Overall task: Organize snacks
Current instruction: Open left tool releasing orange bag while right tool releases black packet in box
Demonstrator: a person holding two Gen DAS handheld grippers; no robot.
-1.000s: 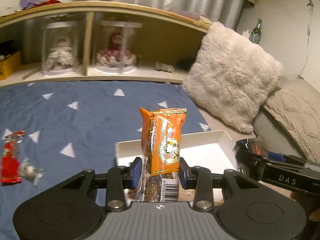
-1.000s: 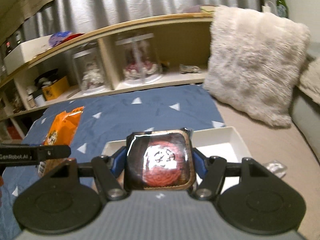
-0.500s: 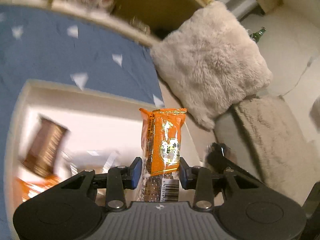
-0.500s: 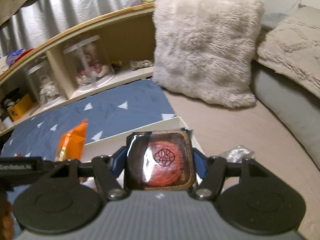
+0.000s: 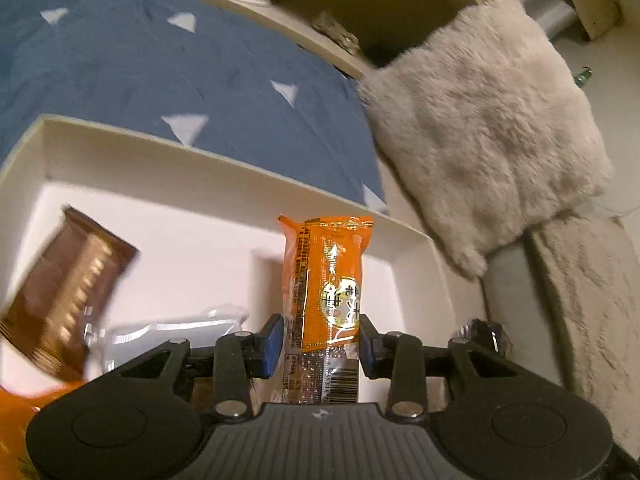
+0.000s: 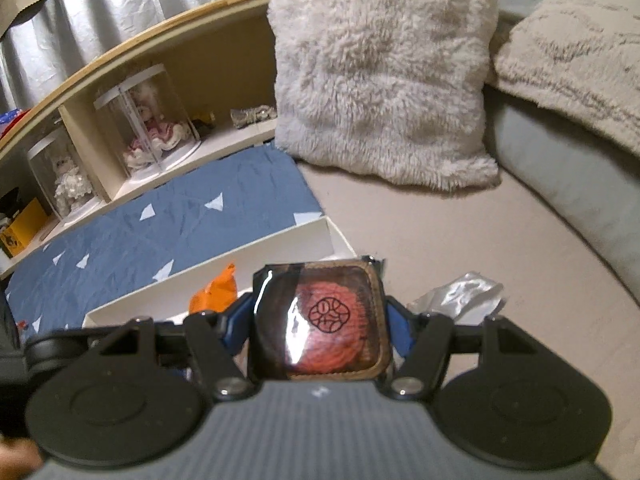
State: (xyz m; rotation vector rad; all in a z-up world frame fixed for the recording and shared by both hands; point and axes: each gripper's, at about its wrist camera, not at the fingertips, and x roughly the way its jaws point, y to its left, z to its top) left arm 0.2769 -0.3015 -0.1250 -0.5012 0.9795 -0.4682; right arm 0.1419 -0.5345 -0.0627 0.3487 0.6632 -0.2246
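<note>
My left gripper (image 5: 320, 344) is shut on an orange snack packet (image 5: 326, 280), held upright over the white tray (image 5: 224, 164). In the tray lie a brown snack pack (image 5: 68, 300), a clear wrapper (image 5: 176, 332) and an orange pack (image 5: 24, 404) at the lower left. My right gripper (image 6: 320, 328) is shut on a square dark pastry pack with a red centre (image 6: 326, 320), just right of the white tray's (image 6: 256, 252) near corner. The orange packet's top (image 6: 214, 292) shows left of it.
A fluffy white pillow (image 5: 480, 132) and a knitted pillow (image 6: 572, 52) stand on the beige bed at the right. A blue cloth with white triangles (image 6: 180, 220) lies under the tray. A crumpled silver wrapper (image 6: 460, 296) lies right of the tray. A wooden shelf (image 6: 132, 80) with doll cases runs behind.
My left gripper moved with the orange packet from outside the tray to over its inside, tilting down. My right gripper shifted right with the pastry pack, past the tray's right corner.
</note>
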